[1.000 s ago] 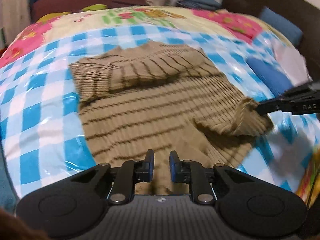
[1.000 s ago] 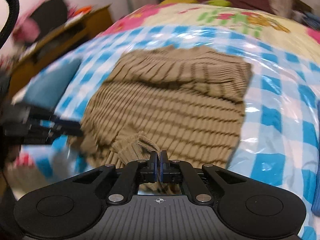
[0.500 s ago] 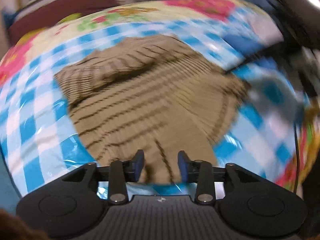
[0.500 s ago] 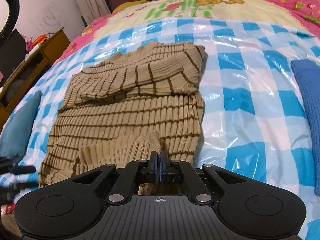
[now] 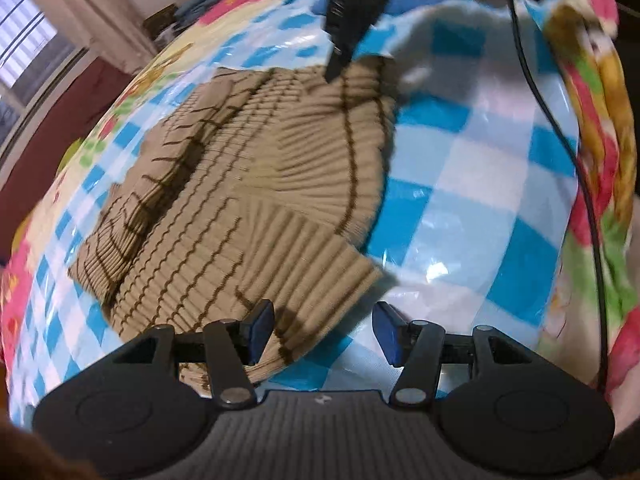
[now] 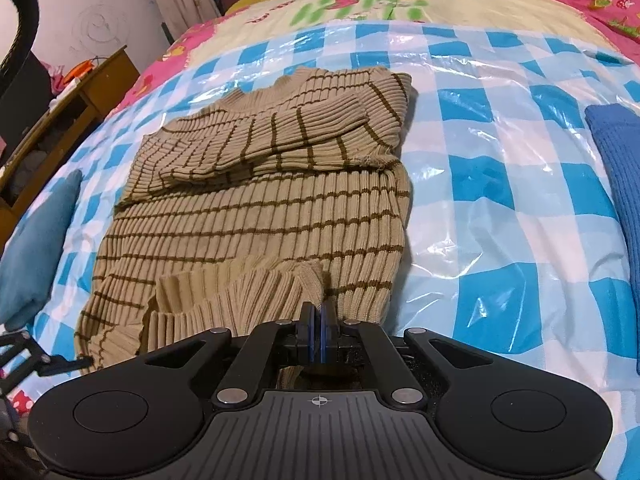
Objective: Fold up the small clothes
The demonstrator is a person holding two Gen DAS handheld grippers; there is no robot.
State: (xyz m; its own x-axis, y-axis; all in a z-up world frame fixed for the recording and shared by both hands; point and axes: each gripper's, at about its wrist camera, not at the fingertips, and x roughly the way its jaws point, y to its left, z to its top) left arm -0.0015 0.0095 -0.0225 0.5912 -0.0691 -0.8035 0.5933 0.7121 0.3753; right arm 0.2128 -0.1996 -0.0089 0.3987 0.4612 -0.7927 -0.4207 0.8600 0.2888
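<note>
Comparing with 1 s ago, the left gripper (image 5: 322,330) has spread its jaws wide from a narrow gap and now hangs over the near hem of the tan striped sweater (image 6: 256,208), holding nothing. The right gripper (image 6: 319,332) remains pressed together, pinching the hem corner, which it has carried inward over the sweater body from its earlier position out to the side. Judgement: the bottom fold is under way; the left side needs a new grasp before both corners travel toward the collar. The sweater lies on a clear plastic sheet (image 6: 500,208) over a blue checked bedspread (image 6: 472,100). A blue knit garment (image 6: 616,168) lies to the right, a wooden desk (image 6: 92,92) at the left.
</note>
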